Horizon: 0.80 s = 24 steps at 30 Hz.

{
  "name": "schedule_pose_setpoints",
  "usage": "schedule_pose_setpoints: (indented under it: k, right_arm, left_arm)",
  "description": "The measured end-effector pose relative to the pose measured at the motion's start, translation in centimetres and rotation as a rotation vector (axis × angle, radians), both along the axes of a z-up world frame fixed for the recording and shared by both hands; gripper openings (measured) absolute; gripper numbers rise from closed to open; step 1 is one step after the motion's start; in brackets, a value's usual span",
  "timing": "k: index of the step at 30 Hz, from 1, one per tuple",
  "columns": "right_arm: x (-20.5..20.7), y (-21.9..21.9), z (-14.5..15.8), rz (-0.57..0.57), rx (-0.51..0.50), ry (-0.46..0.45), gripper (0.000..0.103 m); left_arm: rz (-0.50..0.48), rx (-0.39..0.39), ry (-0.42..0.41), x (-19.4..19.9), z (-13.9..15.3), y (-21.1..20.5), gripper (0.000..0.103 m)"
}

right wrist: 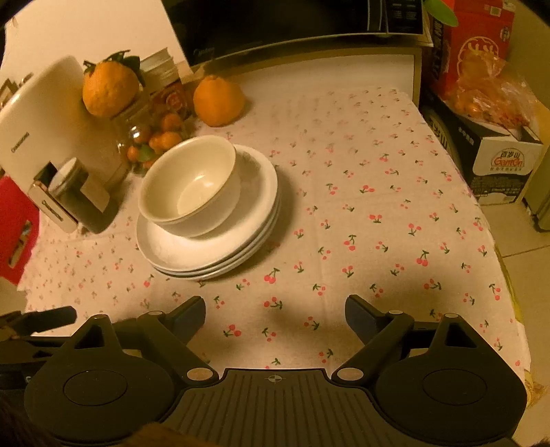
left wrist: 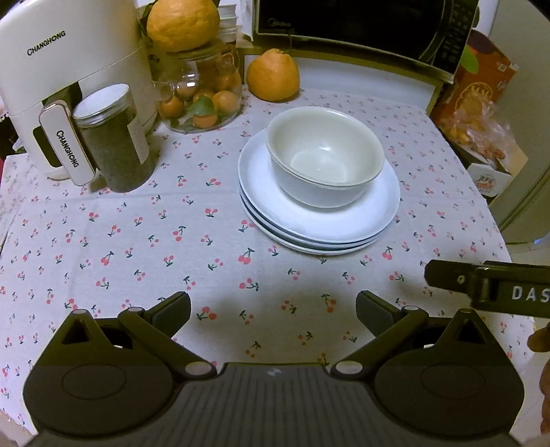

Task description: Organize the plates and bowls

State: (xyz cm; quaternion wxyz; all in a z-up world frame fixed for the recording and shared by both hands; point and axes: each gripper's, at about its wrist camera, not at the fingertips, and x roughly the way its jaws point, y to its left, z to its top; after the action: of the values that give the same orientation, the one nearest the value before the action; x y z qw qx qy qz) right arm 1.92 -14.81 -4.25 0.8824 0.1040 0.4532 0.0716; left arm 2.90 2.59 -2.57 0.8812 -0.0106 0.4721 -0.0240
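A white bowl (left wrist: 325, 154) (right wrist: 190, 184) stands upright and empty on a stack of white plates (left wrist: 319, 220) (right wrist: 213, 247) in the middle of the cherry-print tablecloth (left wrist: 137, 240) (right wrist: 361, 223). My left gripper (left wrist: 273, 311) hovers over the cloth in front of the stack, open, nothing between its fingers. My right gripper (right wrist: 275, 314) is also open and empty, in front and to the right of the stack. Part of the right gripper (left wrist: 488, 285) shows at the right edge of the left wrist view.
A white appliance (left wrist: 65, 79) and a dark jar (left wrist: 113, 137) stand at the left. A glass jar of small oranges (left wrist: 202, 99) bears a large orange (left wrist: 182, 22); another orange (left wrist: 273, 75) lies behind the plates. A microwave (left wrist: 361, 31) sits at the back, boxes (right wrist: 481, 113) at the right.
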Motion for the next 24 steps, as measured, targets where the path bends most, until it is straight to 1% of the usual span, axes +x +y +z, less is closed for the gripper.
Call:
schedule_pose_setpoints:
  k: [5,24]
  right_arm:
    - [0.2,0.26,-0.2,0.009,-0.003,0.01,0.091]
    - [0.19,0.14,-0.44,0.0,-0.002,0.029,0.091]
  left_arm:
    - [-0.014,0.059,-0.01,-0.22,-0.08,-0.68,0.103]
    - [-0.023,0.078,-0.008,-0.35,-0.09,-0.88,0.103]
